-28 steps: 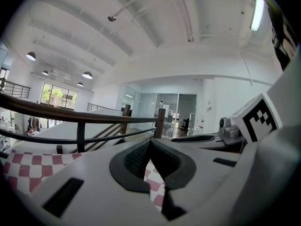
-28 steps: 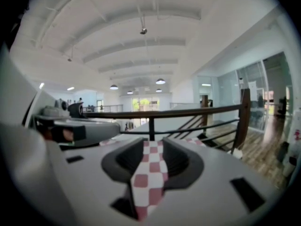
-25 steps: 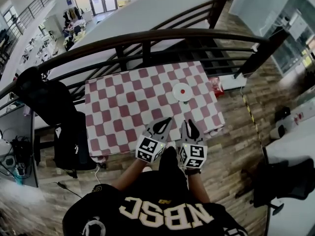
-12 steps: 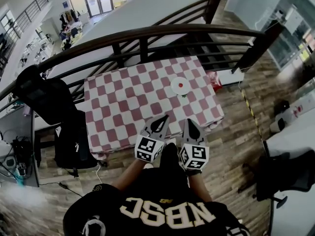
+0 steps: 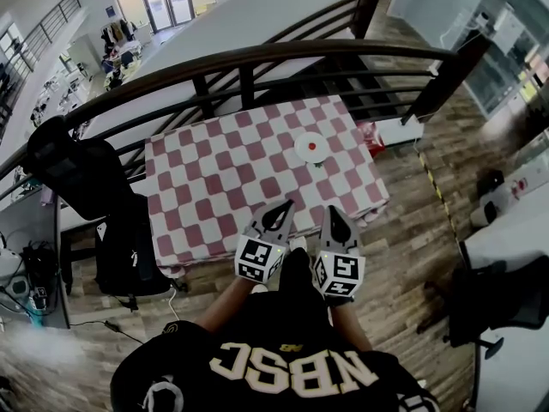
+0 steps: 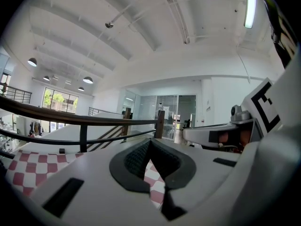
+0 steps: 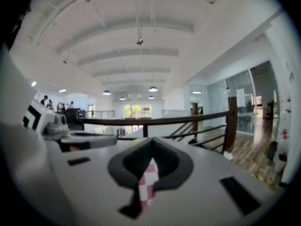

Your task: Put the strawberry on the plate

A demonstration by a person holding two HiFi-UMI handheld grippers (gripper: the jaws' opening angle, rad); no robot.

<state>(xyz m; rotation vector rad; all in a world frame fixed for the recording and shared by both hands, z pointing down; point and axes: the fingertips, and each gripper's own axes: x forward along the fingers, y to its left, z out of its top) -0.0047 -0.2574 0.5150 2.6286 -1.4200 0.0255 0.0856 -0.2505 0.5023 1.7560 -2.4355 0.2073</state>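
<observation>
Strawberry (image 5: 316,147) lies on plate (image 5: 302,154); my left tongs (image 5: 286,205) and right tongs (image 5: 332,211) are closed and empty, so placing looks complete and no further move is needed

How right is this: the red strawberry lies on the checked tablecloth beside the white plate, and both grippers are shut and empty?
One thing is wrong: the head view shows the strawberry on the white plate, not beside it on the checked tablecloth. The left gripper and right gripper are indeed shut and empty.
</observation>
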